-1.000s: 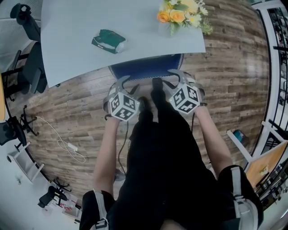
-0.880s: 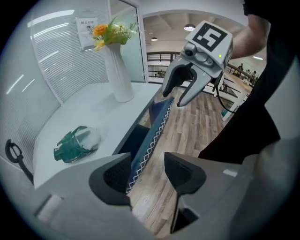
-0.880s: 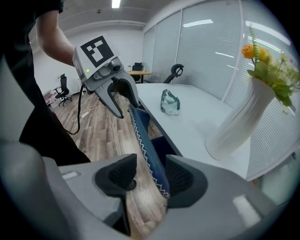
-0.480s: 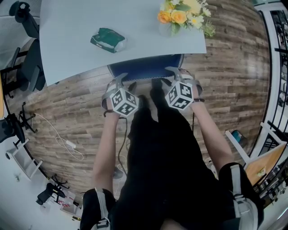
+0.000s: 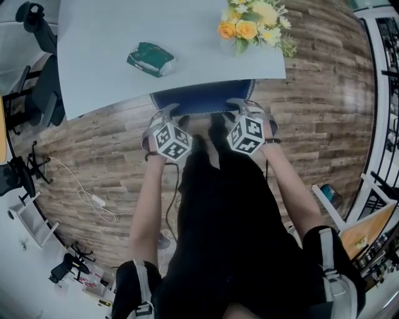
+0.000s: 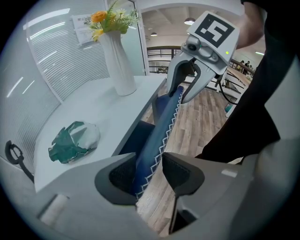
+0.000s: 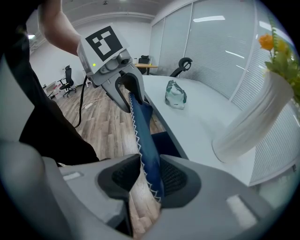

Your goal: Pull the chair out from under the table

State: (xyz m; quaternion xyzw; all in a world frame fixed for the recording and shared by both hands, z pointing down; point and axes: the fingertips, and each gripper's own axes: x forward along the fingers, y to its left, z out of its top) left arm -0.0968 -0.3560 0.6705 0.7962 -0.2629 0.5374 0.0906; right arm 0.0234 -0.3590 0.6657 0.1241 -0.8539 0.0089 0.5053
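Observation:
The chair's blue backrest (image 5: 202, 96) shows at the near edge of the pale table (image 5: 112, 25), its seat tucked under. My left gripper (image 5: 171, 113) straddles the backrest's top edge (image 6: 159, 126) near its left end. Its jaws are closing; the cloth lies against one pad, with a gap at the other. My right gripper (image 5: 240, 104) straddles the same edge (image 7: 143, 131) near the right end, also closing, with floor showing past one pad. Each gripper sees the other: the right gripper (image 6: 185, 86) and the left gripper (image 7: 129, 91).
On the table lie a green packet (image 5: 149, 57) and a white vase of flowers (image 5: 249, 19). Office chairs (image 5: 37, 93) stand at the left, and a white cable (image 5: 93, 200) lies on the wood floor. The person's dark legs fill the space behind the chair.
Both grippers have sunk and moved forward onto the top of the backrest, which now lies between their jaws. The chair has not moved.

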